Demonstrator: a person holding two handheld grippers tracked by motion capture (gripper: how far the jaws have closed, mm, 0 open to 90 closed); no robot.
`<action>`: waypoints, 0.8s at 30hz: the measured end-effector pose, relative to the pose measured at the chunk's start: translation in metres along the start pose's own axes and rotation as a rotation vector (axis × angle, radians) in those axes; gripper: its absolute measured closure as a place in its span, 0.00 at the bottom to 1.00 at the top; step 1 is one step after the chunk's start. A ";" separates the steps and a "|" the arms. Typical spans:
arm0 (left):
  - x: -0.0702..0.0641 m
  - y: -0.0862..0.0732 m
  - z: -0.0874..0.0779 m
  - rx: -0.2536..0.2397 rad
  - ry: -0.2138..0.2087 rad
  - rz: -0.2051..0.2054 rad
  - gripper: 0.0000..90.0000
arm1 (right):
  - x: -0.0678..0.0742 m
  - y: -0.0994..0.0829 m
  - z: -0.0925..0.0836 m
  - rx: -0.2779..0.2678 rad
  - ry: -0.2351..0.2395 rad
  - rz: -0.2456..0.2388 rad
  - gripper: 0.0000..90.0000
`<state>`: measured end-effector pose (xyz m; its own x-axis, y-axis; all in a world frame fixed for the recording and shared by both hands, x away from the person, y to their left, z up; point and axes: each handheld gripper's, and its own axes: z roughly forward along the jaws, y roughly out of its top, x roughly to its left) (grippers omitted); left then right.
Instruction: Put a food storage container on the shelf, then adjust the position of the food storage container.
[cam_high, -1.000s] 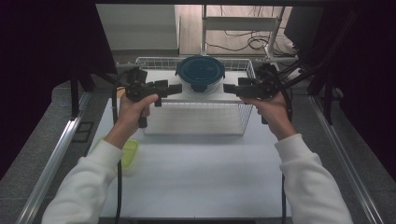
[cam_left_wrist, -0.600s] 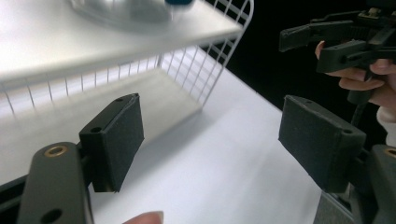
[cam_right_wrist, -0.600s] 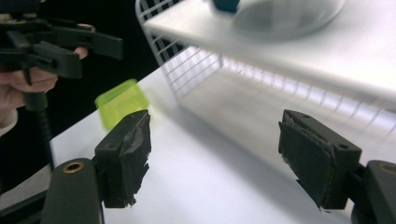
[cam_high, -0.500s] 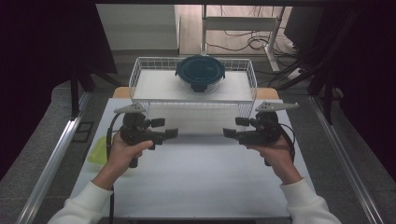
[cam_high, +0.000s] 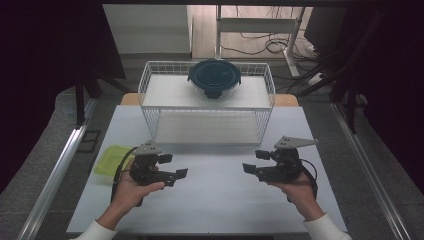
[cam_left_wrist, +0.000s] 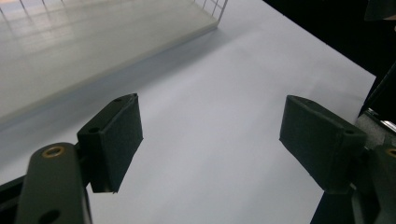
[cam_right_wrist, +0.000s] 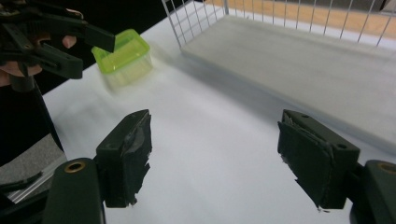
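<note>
Both hands low over worktop (cam_high: 215, 200) — left gripper (cam_high: 175, 166), right gripper (cam_high: 252, 161) wide open, empty, facing inward; lidded bowl (cam_high: 214, 78) sits in wire basket (cam_high: 150, 82).

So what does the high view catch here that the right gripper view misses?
The high view adds the round dark-blue lidded glass container at the basket's far side, plus both hands with open, empty tongs, left and right. The right gripper view adds its own worn black pads close up. Both share the white wire basket, the small lime-green plastic container and the white table.
</note>
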<state>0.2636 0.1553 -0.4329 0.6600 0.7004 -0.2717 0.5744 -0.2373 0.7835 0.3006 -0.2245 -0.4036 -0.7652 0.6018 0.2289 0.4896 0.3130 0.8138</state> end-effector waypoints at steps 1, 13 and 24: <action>0.000 -0.004 0.001 0.003 0.005 -0.008 0.24 | 0.000 -0.002 0.000 0.005 -0.001 0.001 0.29; -0.002 -0.020 0.008 0.051 0.029 -0.013 0.25 | -0.001 -0.019 0.006 0.048 -0.017 -0.002 0.29; -0.003 -0.021 0.003 0.050 0.058 0.016 0.26 | -0.002 -0.019 0.006 0.051 -0.022 -0.005 0.29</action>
<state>0.2516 0.1563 -0.4501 0.6409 0.7339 -0.2253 0.5882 -0.2808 0.7584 0.2953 -0.2275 -0.4225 -0.7586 0.6161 0.2120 0.5067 0.3534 0.7863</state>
